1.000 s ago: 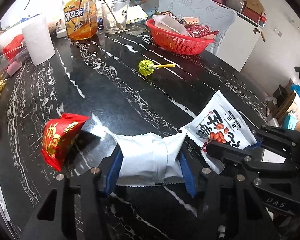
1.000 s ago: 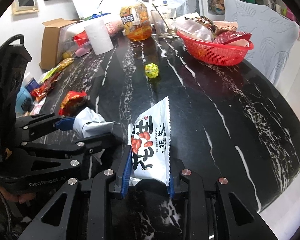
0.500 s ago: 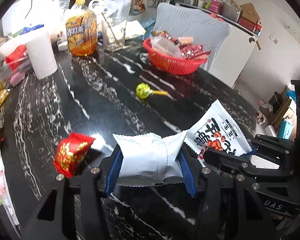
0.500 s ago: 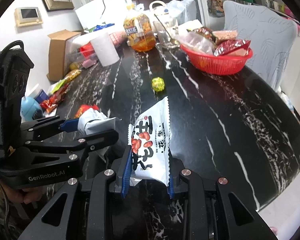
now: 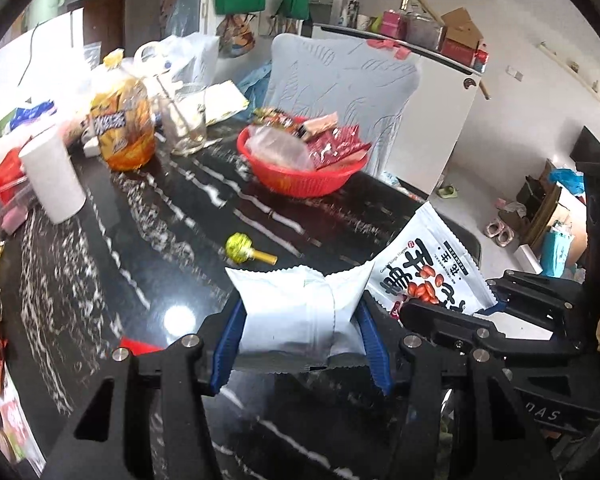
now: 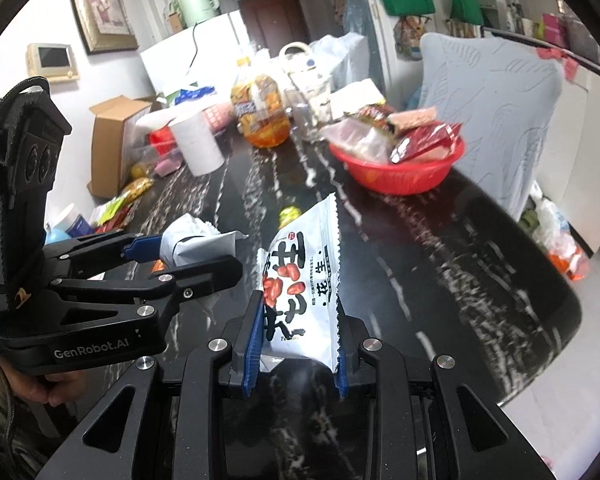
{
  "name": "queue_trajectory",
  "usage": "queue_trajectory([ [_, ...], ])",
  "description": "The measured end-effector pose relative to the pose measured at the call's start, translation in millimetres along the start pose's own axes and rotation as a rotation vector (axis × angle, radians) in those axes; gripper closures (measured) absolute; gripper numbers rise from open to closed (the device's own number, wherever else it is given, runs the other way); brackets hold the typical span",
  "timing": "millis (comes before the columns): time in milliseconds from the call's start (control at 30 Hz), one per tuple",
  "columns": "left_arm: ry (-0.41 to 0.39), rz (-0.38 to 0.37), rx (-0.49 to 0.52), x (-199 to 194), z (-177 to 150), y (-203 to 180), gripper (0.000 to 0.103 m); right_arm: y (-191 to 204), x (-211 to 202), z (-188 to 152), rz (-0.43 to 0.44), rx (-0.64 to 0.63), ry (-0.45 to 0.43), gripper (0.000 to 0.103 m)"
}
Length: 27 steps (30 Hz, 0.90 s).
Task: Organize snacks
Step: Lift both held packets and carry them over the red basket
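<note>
The left tongs (image 5: pixel 300 332) clamp a plain white packet (image 5: pixel 296 312); the right tongs (image 6: pixel 296 344) clamp a peanut packet (image 6: pixel 300 284), both above the counter (image 5: pixel 148 280). Open marble reaches past a lollipop (image 5: pixel 240 246) to the red basket (image 6: pixel 400 172) near the far edge, its contents blurred.

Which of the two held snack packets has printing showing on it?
The peanut packet in the right tool; the left tool holds a plain white packet.
</note>
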<state>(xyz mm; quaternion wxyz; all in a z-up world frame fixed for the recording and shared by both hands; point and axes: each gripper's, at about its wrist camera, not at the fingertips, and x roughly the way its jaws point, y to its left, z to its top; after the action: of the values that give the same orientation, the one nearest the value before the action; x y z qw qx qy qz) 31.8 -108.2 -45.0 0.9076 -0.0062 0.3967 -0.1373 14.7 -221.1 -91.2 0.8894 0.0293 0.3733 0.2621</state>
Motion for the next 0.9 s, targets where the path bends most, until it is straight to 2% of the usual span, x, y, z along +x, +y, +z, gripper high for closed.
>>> queue_trajectory([
  [133,-0.011,-0.038,0.013,3.2,17.3,-6.1,0.050,-7.9,-6.1,10.2,-0.023,0.002,-0.024,0.075],
  [367,-0.051,-0.030,0.070,13.9,49.0,-18.2,0.050,-25.9,-9.6,29.6,-0.054,0.004,-0.057,0.075],
  [667,-0.066,-0.114,0.062,39.2,101.1,-24.2,0.050,-57.9,-5.0,68.6,-0.084,0.014,-0.084,0.075],
  [900,-0.106,-0.087,0.083,57.5,136.6,-28.4,0.050,-84.2,1.3,102.9,-0.131,0.016,-0.104,0.075],
])
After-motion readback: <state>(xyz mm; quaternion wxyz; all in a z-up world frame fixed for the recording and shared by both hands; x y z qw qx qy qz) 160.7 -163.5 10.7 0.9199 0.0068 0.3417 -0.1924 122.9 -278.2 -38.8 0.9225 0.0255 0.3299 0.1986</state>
